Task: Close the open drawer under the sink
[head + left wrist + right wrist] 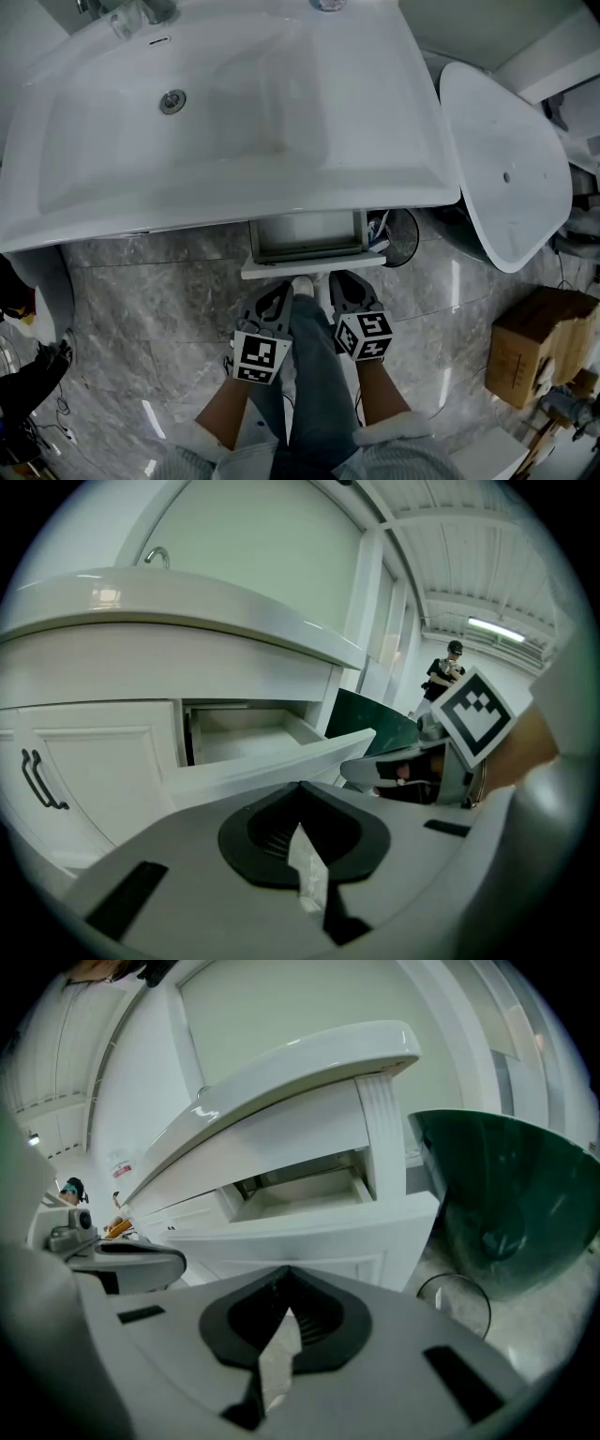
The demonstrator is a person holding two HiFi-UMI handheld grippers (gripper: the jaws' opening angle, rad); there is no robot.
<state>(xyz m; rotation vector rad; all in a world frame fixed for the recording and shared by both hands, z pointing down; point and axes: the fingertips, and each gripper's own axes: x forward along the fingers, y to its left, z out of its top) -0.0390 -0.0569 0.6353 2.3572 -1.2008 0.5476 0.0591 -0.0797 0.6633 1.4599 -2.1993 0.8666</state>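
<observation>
The white drawer under the sink stands pulled out, its inside bare and its front panel facing me. My left gripper is shut on nothing, its tip just short of the panel's left half. My right gripper is also shut and empty, close to the panel's right half. In the left gripper view the shut left gripper points at the drawer from below. In the right gripper view the right gripper points at the drawer front.
A dark bin stands right of the drawer, large in the right gripper view. A white oval basin leans further right, with a cardboard box near it. A cabinet door with a handle lies left of the drawer.
</observation>
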